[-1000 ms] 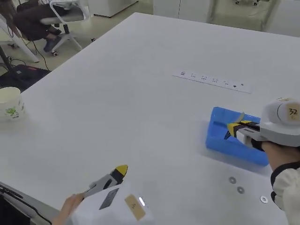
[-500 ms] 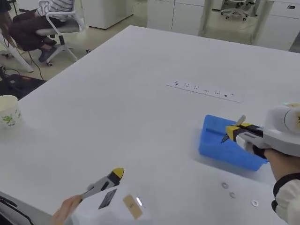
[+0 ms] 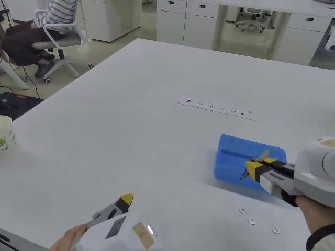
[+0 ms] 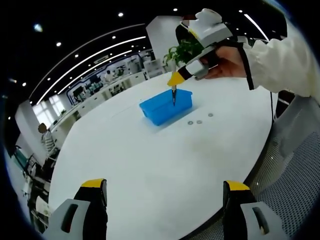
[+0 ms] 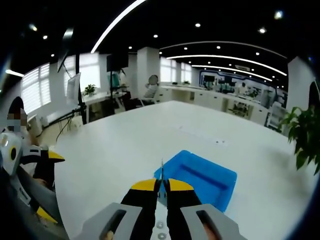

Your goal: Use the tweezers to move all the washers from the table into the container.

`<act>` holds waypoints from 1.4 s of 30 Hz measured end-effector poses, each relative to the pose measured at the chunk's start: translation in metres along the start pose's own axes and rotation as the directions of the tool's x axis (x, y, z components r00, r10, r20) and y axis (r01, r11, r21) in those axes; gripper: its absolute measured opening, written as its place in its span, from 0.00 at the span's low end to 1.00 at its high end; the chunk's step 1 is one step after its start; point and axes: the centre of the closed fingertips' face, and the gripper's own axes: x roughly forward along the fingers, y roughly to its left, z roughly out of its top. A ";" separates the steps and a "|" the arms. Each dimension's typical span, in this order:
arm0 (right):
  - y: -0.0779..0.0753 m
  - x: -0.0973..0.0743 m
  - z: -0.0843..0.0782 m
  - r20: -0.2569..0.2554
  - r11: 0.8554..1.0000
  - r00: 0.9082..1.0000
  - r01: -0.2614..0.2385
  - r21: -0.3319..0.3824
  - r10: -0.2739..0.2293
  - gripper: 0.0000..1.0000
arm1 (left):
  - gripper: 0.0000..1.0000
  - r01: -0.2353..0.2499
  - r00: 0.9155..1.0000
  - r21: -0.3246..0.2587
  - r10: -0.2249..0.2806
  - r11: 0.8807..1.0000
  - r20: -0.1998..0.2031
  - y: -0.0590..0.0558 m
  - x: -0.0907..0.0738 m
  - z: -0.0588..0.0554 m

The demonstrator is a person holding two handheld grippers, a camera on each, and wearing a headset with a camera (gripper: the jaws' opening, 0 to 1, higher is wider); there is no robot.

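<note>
**Step in hand.** The right gripper (image 3: 254, 167) was found clenched on the thin metal tweezers (image 5: 162, 173), its jaws pressed together about the shank (best seen in the right gripper view). The tweezer tips were pointed down over the near wall of the shallow blue plastic container (image 3: 227, 167), which stood toward the right side of the white bench (image 3: 131, 130). Whether a washer was pinched in the tips could not be told. Three small flat metal washers (image 3: 252, 221) were noted lying in a loose row between the container and the near edge of the bench. The left gripper (image 4: 162, 192) was released, jaws wide apart, and held idle by the near edge.

**Method.** The next pick was judged to call for a shallow approach. The tips should be lowered almost to the bench top and one rim caught, not the whole disc, since a thin washer would likely skid on the smooth surface. The squeeze should be kept steady in transit, and release made only with the tips inside the container walls.

**Against one second before.** The washer count on the bench was unchanged at three. The whole head view had shifted (camera motion, not the objects). The right gripper appeared drawn from over the container's middle toward its near wall.
</note>
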 end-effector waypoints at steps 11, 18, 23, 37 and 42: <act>-0.003 0.002 -0.029 -0.059 0.999 0.998 0.004 0.043 -0.001 0.03 | 0.99 0.000 1.000 -0.003 0.000 1.000 -0.001 0.000 0.000 0.000; -0.006 0.001 -0.043 -0.088 0.999 0.996 0.014 0.052 -0.009 0.03 | 0.99 0.000 1.000 -0.004 0.000 1.000 -0.006 0.000 0.000 -0.001; -0.004 0.002 -0.052 -0.107 0.998 0.994 0.015 0.058 -0.009 0.03 | 0.99 0.001 1.000 -0.004 -0.001 1.000 -0.009 0.000 0.001 -0.001; -0.005 0.004 -0.063 -0.125 0.999 0.992 0.026 0.040 -0.021 0.03 | 0.99 0.000 1.000 -0.005 0.000 1.000 -0.017 0.000 0.001 -0.003; -0.004 0.004 -0.063 -0.116 0.999 0.993 0.030 0.011 -0.029 0.03 | 0.94 0.003 1.000 -0.004 -0.003 1.000 -0.023 0.000 0.001 -0.004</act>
